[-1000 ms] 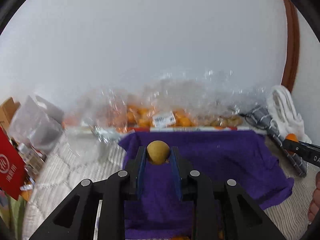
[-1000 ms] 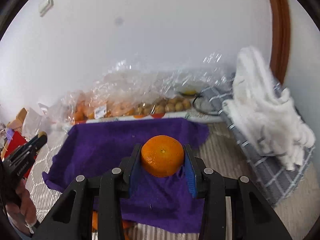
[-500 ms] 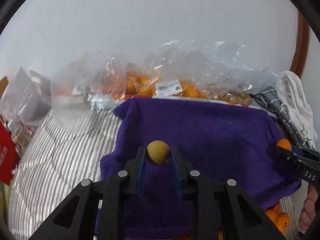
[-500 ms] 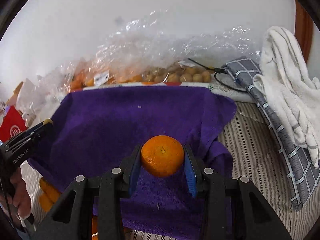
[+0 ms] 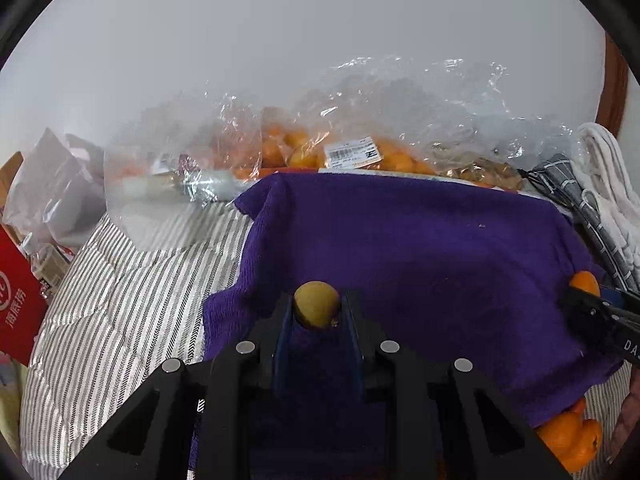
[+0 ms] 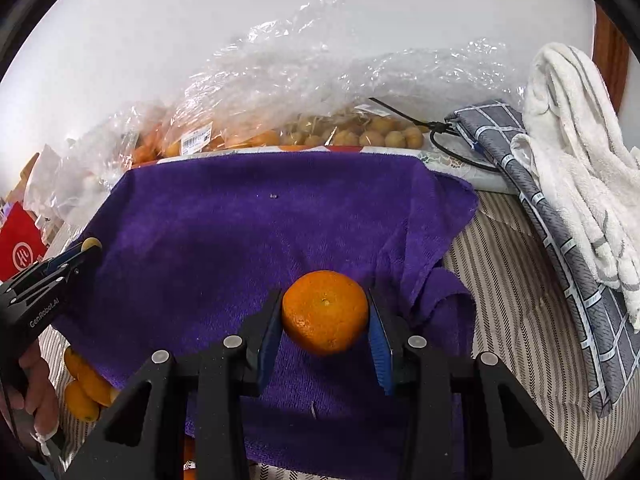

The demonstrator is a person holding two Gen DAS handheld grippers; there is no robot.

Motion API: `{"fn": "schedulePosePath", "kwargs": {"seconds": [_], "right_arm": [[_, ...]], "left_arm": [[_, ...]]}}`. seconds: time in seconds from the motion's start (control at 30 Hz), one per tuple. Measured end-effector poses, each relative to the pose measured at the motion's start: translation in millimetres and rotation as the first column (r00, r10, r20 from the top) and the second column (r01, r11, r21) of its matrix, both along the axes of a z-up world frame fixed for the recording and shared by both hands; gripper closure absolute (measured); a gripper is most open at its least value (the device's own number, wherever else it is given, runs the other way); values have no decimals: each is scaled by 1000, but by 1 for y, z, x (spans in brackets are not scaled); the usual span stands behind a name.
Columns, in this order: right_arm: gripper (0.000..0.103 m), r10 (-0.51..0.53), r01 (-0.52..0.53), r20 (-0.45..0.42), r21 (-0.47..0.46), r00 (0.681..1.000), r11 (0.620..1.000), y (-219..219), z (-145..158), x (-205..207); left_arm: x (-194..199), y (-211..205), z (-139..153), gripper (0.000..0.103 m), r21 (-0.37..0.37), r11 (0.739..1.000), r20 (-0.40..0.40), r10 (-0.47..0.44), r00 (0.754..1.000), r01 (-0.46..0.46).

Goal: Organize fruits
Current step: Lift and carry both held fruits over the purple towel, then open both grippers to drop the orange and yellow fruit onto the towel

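- Right gripper (image 6: 325, 316) clamps an orange (image 6: 325, 312) over the purple towel (image 6: 224, 232).
- Left gripper (image 6: 86, 249) at towel's left edge, pinching a small yellowish fruit (image 6: 91, 243).
- Bagged fruit (image 6: 352, 134) behind.

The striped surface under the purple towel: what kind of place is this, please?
Probably a bedroom at home. The grey-and-white striped quilted cover looks like bedding against a plain white wall. Folded white towels and clear plastic bags of fruit lie along that wall.

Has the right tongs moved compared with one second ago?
Yes. The right tongs, shut on the orange, have come down toward the purple towel, which now fills more of the view.
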State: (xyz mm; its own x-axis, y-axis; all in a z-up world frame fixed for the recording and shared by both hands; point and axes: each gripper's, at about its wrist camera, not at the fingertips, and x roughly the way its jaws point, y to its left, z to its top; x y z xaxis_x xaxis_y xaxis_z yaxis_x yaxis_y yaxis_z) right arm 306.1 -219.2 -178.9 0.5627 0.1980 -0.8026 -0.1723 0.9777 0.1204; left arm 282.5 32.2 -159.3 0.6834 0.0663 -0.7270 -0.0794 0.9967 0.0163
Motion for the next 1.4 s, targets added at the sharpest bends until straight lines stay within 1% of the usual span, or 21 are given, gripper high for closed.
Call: {"fn": "schedulePosePath", "kwargs": {"seconds": [0.1, 0.37, 0.5, 0.57, 0.77, 0.83, 0.9, 0.97, 1.13, 1.23, 1.3, 1.37, 1.4], "right_arm": [[63, 4, -4, -10, -14, 1000, 1000, 3, -5, 2], [62, 4, -4, -17, -23, 1000, 1000, 3, -8, 4], [55, 0, 0, -15, -11, 1000, 1000, 0, -5, 4], [51, -9, 9, -5, -9, 1000, 1000, -2, -1, 2], [51, -14, 14, 45, 2, 999, 1000, -4, 11, -7], [51, -17, 15, 54, 23, 998, 1000, -5, 14, -10], [51, -19, 17, 59, 34, 998, 999, -6, 17, -12], [51, -27, 25, 72, 31, 997, 999, -7, 19, -15], [51, -38, 35, 116, 34, 993, 999, -9, 28, -25], [51, -28, 23, 109, 48, 994, 999, -9, 33, -29], [51, 3, -9, 96, 62, 995, 998, -7, 35, -30], [51, 26, -33, 112, 64, 993, 997, -4, 39, -34], [51, 32, -40, 119, 65, 992, 997, -3, 42, -36]], "left_arm": [[1, 4, -1, 79, -18, 1000, -10, 10, 1000, -10], [3, 4, -6, 79, -24, 1000, -30, 8, 1000, -9], [3, 4, -7, 79, -24, 1000, -34, 6, 999, -7], [3, 4, -7, 79, -22, 1000, -35, 9, 999, -10], [1, 4, -6, 79, -28, 1000, -23, 11, 1000, -12], [0, 4, -4, 79, -34, 999, -13, 12, 1000, -12], [-3, 6, 0, 79, -43, 999, 14, 20, 1000, -19], [-8, 7, 6, 79, -63, 998, 57, 24, 998, -20], [-17, 9, 17, 79, -83, 997, 130, 21, 991, -10], [-22, 12, 24, 79, -121, 993, 146, 0, 989, 18], [-27, 13, 33, 79, -115, 993, 164, -11, 986, 30], [-34, 15, 40, 79, -114, 993, 168, -19, 986, 39], [-39, 17, 43, 79, -125, 991, 162, -22, 987, 42]]}}
